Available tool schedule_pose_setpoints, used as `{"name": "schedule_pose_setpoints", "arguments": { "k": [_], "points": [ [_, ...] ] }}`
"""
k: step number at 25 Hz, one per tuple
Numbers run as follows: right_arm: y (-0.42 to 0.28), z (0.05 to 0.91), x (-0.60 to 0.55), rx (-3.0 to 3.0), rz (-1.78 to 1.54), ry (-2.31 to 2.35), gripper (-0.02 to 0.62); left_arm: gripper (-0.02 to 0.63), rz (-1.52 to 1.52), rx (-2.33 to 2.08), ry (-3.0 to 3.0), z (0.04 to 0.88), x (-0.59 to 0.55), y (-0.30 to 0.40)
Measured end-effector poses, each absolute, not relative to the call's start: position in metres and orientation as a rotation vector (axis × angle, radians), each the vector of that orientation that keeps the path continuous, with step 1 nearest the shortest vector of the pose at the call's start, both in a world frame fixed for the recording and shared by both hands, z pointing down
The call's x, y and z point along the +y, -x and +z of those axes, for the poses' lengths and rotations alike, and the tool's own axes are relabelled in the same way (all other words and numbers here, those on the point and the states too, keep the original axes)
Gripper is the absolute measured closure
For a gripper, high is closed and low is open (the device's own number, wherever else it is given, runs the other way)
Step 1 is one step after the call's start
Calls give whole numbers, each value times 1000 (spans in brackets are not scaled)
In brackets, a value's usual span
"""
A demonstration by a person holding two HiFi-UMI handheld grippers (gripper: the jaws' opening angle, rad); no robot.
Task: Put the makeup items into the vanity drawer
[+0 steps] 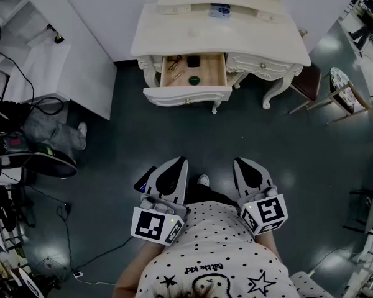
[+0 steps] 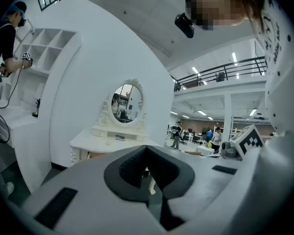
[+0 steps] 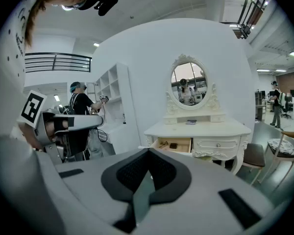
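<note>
Well back from the vanity, the left gripper and right gripper are both closed and empty, while dark makeup items lie inside its pulled-out left drawer.

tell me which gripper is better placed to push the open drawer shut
Left, probably. Both are shut, empty and well back from the vanity, but the left gripper sits roughly in line with the open drawer; the right gripper is off to its side.

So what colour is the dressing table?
The dressing table is creamy white, clearest in the head view.
</note>
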State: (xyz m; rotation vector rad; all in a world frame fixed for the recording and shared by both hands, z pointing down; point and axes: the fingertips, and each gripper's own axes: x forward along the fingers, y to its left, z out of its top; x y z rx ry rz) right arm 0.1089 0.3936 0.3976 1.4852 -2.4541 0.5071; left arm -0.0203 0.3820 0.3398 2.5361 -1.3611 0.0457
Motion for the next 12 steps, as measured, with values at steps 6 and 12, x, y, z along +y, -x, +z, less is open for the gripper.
{"name": "schedule_pose_setpoints", "arguments": {
  "k": [6,12],
  "points": [
    [-109,398,399,-2456,510,-1472,588,604,41,-1372,-2517,342,388,22],
    [-112,400,406,-2458,523,-1481,588,604,42,-1380,-2509,345,395,22]
  ]
}}
